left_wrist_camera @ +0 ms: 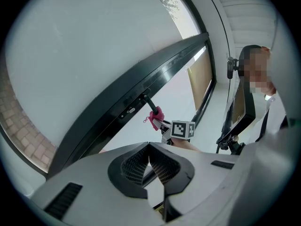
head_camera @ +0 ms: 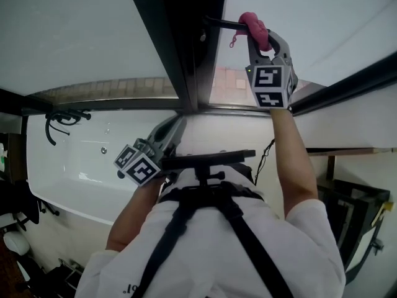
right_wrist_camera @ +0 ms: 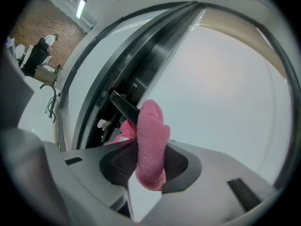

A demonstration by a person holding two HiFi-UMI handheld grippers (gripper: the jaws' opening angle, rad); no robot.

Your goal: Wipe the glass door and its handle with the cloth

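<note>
The right gripper [head_camera: 263, 42] pinches the pink cloth [head_camera: 254, 27] in a fold against the dark handle [head_camera: 222, 23], at one o'clock in the head view, probably to rub the bar (the glass door [head_camera: 322, 17] lies just beside). The cloth looks fluffy and bunched. The left gripper [head_camera: 162, 135], jaws together on nothing, hangs at eight o'clock.

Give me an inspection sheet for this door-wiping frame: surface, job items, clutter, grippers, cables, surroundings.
Surface: glass door, dark frame; no streaks visible.
Job's things: pink cloth pressed against the black handle.
Clutter: nothing seen.
Grippers: right gripper shut on the pink cloth; left gripper shut, empty.
Cables: thin dark cable hanging beside the chest harness.
Surroundings: white tub with a black fitting; dark rack at the right.
</note>
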